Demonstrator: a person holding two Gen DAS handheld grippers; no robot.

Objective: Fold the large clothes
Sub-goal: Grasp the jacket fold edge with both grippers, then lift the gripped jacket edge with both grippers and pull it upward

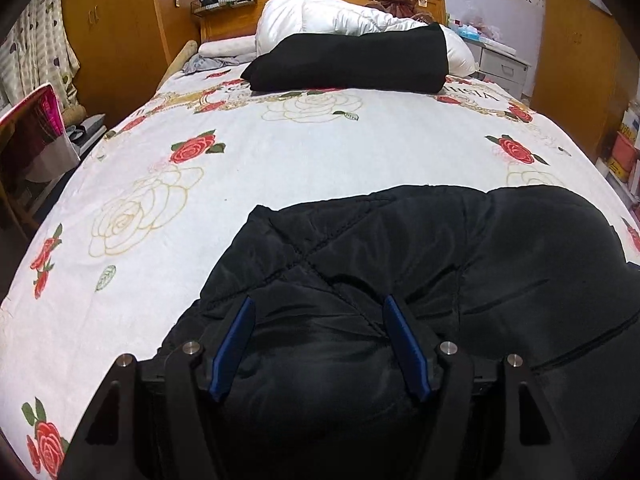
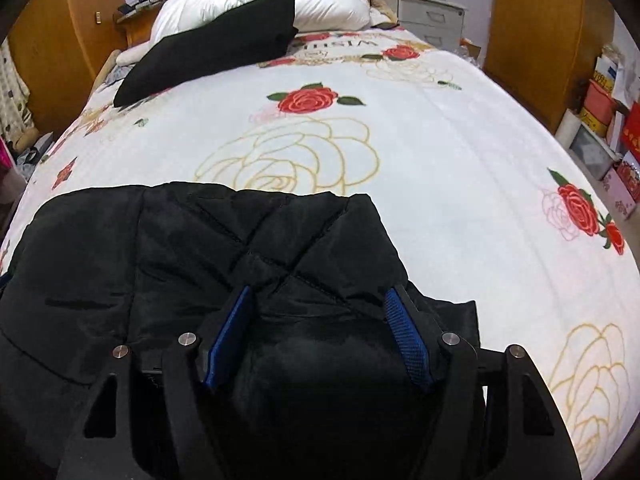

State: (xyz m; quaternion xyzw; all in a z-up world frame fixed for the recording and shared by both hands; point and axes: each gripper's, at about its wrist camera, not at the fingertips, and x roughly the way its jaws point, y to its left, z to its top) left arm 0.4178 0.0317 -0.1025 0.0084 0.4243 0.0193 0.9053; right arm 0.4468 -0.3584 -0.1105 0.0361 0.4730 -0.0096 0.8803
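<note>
On bed (image 1: 280,152) | black jacket (image 1: 440,248) bulges between both claws | left claw (image 1: 318,304), right claw (image 2: 320,294) spread, unclenched

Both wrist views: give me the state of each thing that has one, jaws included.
Black padded jacket: partly folded, lying at the bed's near end.
Left gripper: jaws open, jacket fabric between them.
Right gripper: jaws open, jacket fabric between them.
Black folded garment: lying by the pillows.
Bedspread: spread flat.

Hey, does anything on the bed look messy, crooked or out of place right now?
Nothing is spilled or damaged. The black padded jacket lies bunched at the near edge of the bed, not flat. A black folded garment leans on the white duvet.
</note>
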